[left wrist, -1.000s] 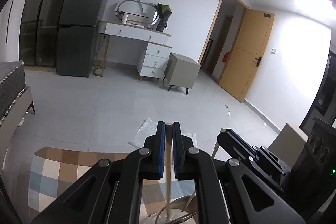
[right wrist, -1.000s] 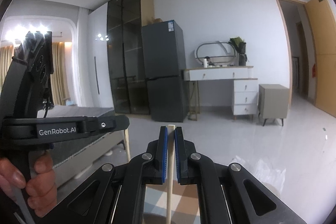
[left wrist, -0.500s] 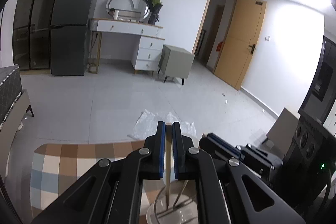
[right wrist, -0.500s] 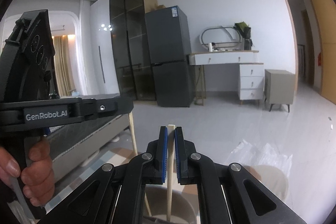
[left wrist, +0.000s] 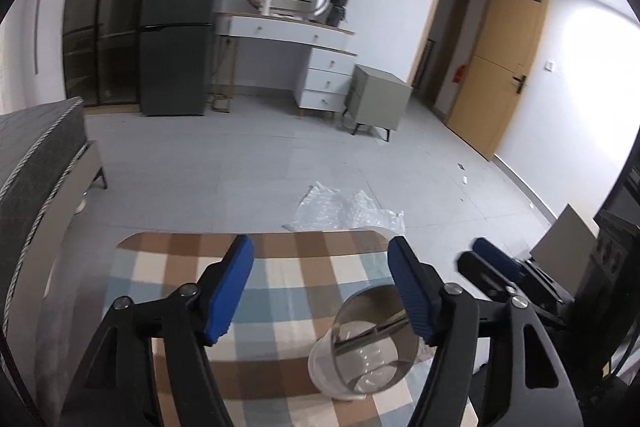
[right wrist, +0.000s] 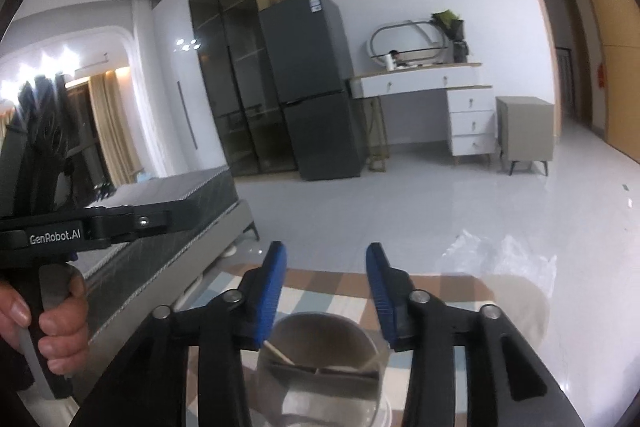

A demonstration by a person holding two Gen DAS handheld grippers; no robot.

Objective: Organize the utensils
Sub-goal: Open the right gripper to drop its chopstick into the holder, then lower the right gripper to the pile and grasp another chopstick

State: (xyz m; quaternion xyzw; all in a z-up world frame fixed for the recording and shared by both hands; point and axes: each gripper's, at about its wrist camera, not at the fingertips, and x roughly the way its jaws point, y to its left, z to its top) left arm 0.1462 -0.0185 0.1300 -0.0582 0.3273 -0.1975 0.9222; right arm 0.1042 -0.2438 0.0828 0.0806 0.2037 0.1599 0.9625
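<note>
"GenRobot.AI" on left gripper (right wrist: pixel 56 237) body; fridge sticker (right wrist: pixel 315 1) unreadable.

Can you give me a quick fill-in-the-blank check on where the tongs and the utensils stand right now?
1. The left tongs have just been opening, and between their blue pads there is ____.
2. The chopsticks now rest inside the clear ____.
3. The cup stands on a ____ cloth.
4. The right tongs hang above the cup with jaws ____.

Missing words: nothing; cup; checkered; open
</note>
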